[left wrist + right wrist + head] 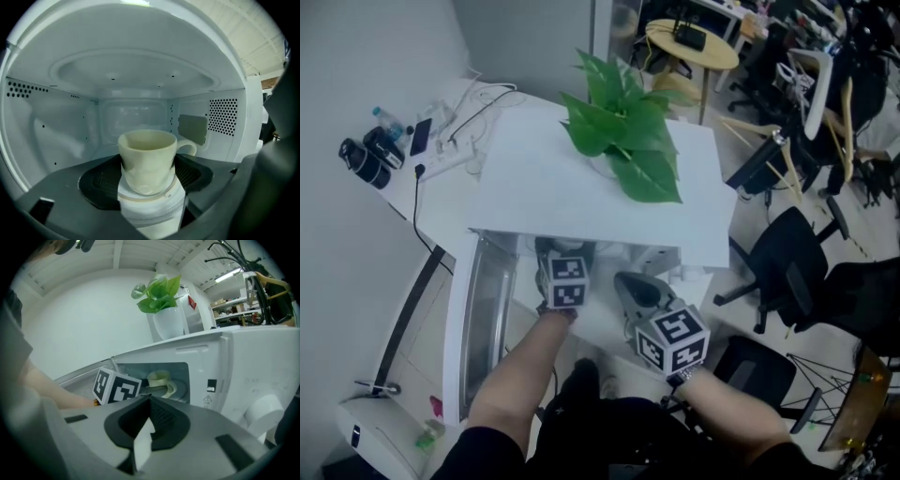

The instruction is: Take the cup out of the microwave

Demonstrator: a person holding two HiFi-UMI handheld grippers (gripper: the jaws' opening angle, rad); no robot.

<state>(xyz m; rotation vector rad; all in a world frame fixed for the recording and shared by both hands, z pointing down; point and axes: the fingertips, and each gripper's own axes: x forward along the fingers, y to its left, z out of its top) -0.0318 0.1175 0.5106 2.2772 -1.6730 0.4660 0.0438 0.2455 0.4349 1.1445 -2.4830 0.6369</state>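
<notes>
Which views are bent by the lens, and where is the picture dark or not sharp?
Left gripper view: strong fisheye with black corners, the microwave walls bow; the cup is sharp, the near jaws soft. Right gripper view: same bend, the microwave's top edge curves; a ceiling lamp glares. Head view: nearly straight lines, dim and bluish.

One cream cup (147, 159), one white microwave (544, 187), one potted plant (623, 131), one power strip (455, 155); two claws: left claw (147, 180), right claw (147, 420).
</notes>
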